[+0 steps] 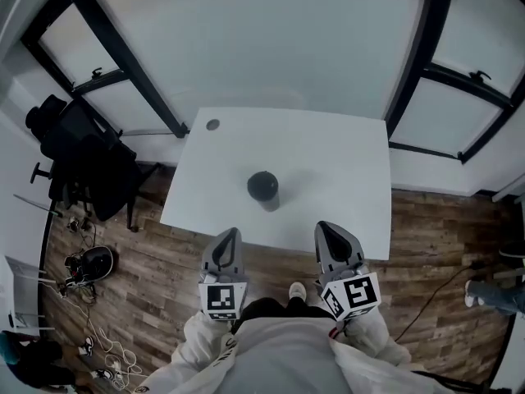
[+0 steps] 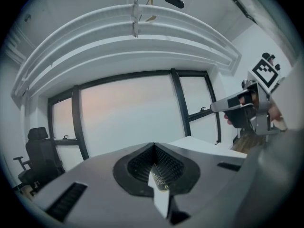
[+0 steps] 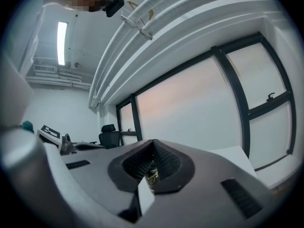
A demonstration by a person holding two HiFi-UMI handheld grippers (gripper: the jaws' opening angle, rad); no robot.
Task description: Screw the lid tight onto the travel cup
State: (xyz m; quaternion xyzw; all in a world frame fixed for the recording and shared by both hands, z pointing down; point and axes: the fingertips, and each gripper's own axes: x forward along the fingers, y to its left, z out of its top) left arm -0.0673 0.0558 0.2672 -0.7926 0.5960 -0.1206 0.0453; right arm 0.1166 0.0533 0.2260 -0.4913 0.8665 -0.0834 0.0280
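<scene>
A dark travel cup (image 1: 262,189) with a dark top stands upright near the middle of the white table (image 1: 344,162). Both grippers hover over the floor just short of the table's near edge, apart from the cup. My left gripper (image 1: 230,233) points at the table, jaws closed together with nothing in them. My right gripper (image 1: 322,226) is likewise shut and empty. In the left gripper view the shut jaws (image 2: 154,146) fill the lower half, and the right gripper (image 2: 237,106) shows at the right. The right gripper view shows its own jaws (image 3: 153,141) closed.
A small grey round disc (image 1: 212,125) lies at the table's far left corner. A black office chair (image 1: 82,154) stands left of the table, with cables and gear (image 1: 90,265) on the wooden floor. Dark-framed windows run behind the table. Someone's legs (image 1: 492,294) show at the right edge.
</scene>
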